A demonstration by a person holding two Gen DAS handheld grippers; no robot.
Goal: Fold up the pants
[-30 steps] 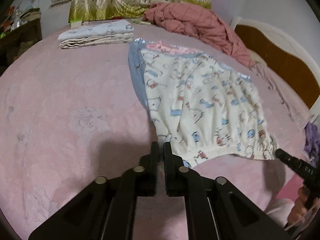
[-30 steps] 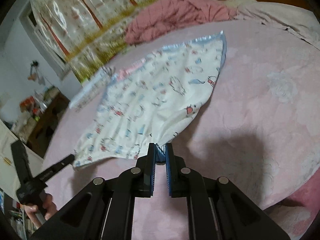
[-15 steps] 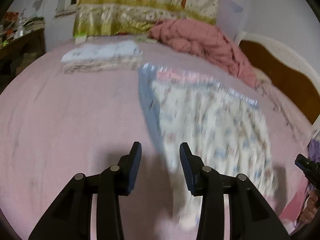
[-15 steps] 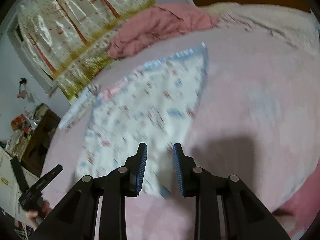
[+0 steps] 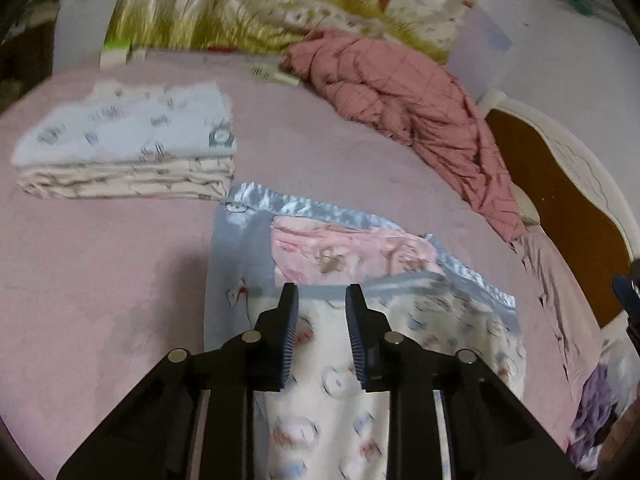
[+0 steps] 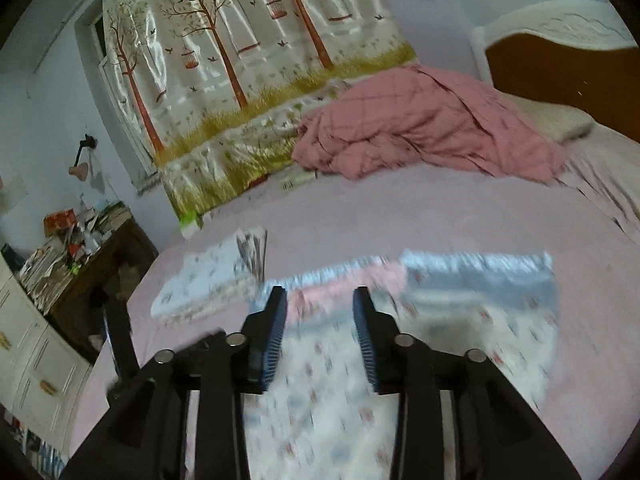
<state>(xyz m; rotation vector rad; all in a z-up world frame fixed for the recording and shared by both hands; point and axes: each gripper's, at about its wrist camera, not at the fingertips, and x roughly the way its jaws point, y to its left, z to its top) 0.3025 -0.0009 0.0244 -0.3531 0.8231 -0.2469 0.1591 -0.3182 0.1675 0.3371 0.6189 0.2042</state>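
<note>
The pants [image 5: 452, 328] lie flat on the pink bed, white with small cartoon prints, a shiny blue-grey waistband and a pink inside at the far end. My left gripper [image 5: 321, 296] hovers over the cloth just short of the waistband. Its jaws are closing with a gap between them, and nothing is pinched. My right gripper [image 6: 320, 300] hangs above the blurred pants [image 6: 480, 312], its jaws opening and empty. The left gripper [image 6: 118, 328] shows as a dark blur at the left of the right wrist view.
A stack of folded clothes [image 5: 128, 148] sits beyond the pants on the left. A crumpled pink quilt [image 5: 400, 92] lies at the back, by the wooden headboard [image 5: 560, 216]. A cluttered wooden cabinet [image 6: 80, 264] stands beside the bed. Purple cloth [image 5: 596, 412] lies at the right edge.
Both grippers were shut on the leg hems a second ago. They have let go, opened, and moved forward over the pants toward the waistband; the right one also rose.
</note>
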